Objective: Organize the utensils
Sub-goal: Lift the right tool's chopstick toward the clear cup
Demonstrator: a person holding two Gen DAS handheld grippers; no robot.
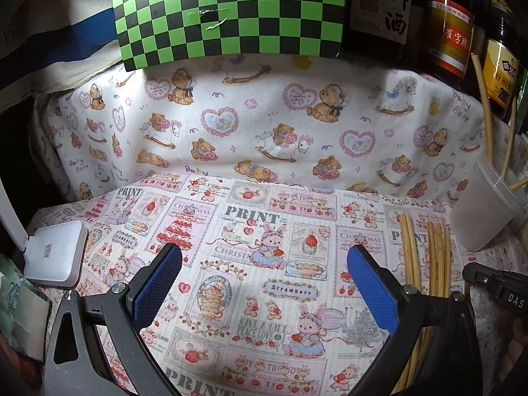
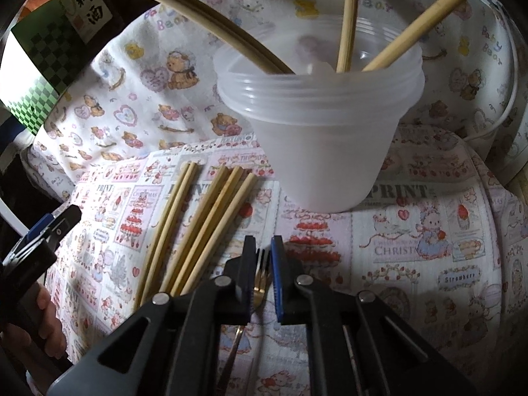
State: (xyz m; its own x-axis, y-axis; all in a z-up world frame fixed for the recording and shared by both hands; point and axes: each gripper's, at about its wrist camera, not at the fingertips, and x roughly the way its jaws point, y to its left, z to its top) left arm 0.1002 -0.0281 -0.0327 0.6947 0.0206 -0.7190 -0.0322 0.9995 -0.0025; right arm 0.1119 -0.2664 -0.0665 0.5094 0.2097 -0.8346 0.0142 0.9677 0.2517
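My right gripper (image 2: 263, 247) is shut on a gold fork (image 2: 260, 283), tines pointing forward, handle trailing down to the cloth. Just ahead stands a translucent plastic cup (image 2: 325, 132) holding several wooden chopsticks (image 2: 348, 23). Several more chopsticks (image 2: 198, 227) lie flat on the printed cloth left of the right gripper. My left gripper (image 1: 264, 264) is open and empty above the cloth. In the left wrist view the loose chopsticks (image 1: 435, 257) lie right of it and the cup (image 1: 485, 211) stands at the far right.
A white adapter box (image 1: 56, 254) with a cable sits at the left. A green checkered board (image 1: 227, 13) and dark sauce bottles (image 1: 448, 23) stand at the back. A bear-print cloth (image 1: 250, 118) rises behind the work area.
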